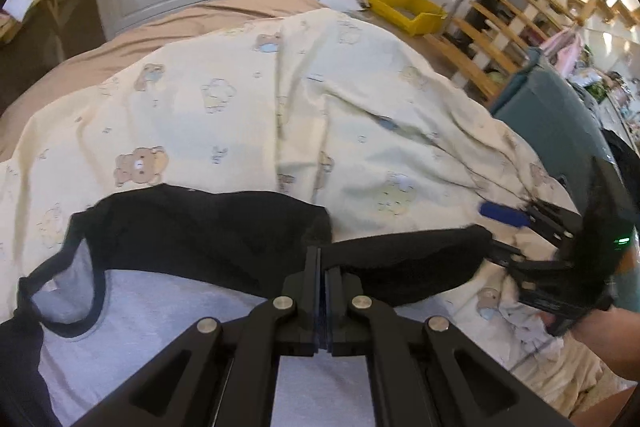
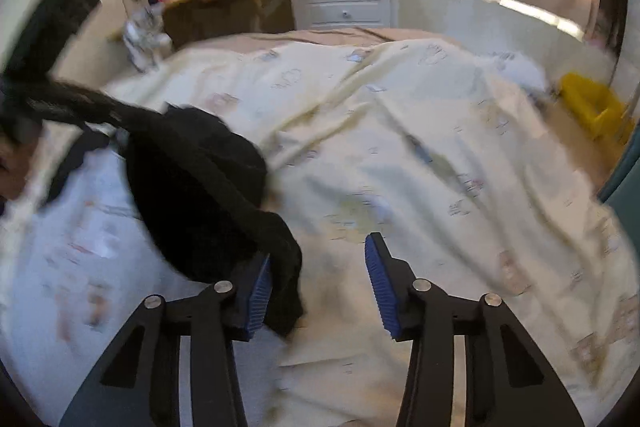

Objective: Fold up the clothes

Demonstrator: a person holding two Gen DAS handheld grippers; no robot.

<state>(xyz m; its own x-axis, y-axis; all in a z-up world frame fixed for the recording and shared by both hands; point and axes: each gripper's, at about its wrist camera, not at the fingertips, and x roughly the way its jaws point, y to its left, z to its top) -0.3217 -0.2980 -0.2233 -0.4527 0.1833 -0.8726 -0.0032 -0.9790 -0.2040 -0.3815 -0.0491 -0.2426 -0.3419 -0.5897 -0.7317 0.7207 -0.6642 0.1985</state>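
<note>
A black garment (image 1: 208, 227), soft and matte with thin looped straps, lies on a bed, pinched at its near edge between the closed tips of the left gripper (image 1: 319, 259). The cloth's long axis runs from 9 o'clock to 3 o'clock across the left wrist view, one end trailing to the right gripper (image 1: 500, 227) at 3 o'clock. In the right wrist view, that gripper's (image 2: 320, 279) ribbed blue pads (image 2: 380, 279) stand apart, a dark fold draped against the left pad only; the jaws are not clamped. The garment stretches away toward 10 o'clock there. Beneath it lie a pale grey cloth (image 1: 168, 323) and a cream bear-print sheet (image 1: 248, 99), rumpled in long ridges. A bare forearm (image 1: 608, 331) enters at 4 o'clock in the left view, behind the right gripper.
</note>
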